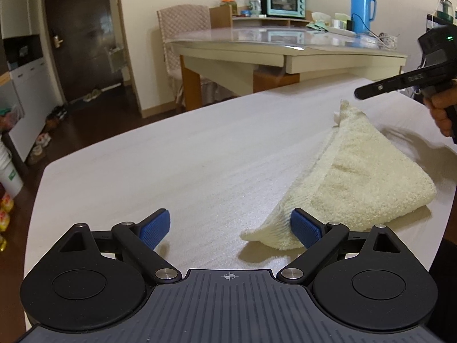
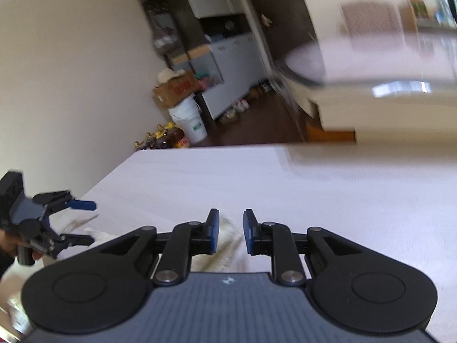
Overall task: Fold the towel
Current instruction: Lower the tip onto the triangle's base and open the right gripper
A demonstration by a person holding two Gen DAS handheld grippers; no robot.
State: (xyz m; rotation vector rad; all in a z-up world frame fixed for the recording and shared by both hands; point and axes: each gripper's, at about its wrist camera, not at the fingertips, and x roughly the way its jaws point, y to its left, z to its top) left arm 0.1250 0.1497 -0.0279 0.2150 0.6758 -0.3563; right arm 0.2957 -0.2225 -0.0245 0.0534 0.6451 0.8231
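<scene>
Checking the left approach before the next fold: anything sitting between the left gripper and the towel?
Nothing visible. The left gripper is open just above the table, and the near corner of the towel already lies by its right-hand pad. The table surface between the pads shows no other object.

Left tool (image 1: 230, 228) spread wide, angled downward; right tool (image 2: 230, 233) parted narrowly, pads gripping nothing
</scene>
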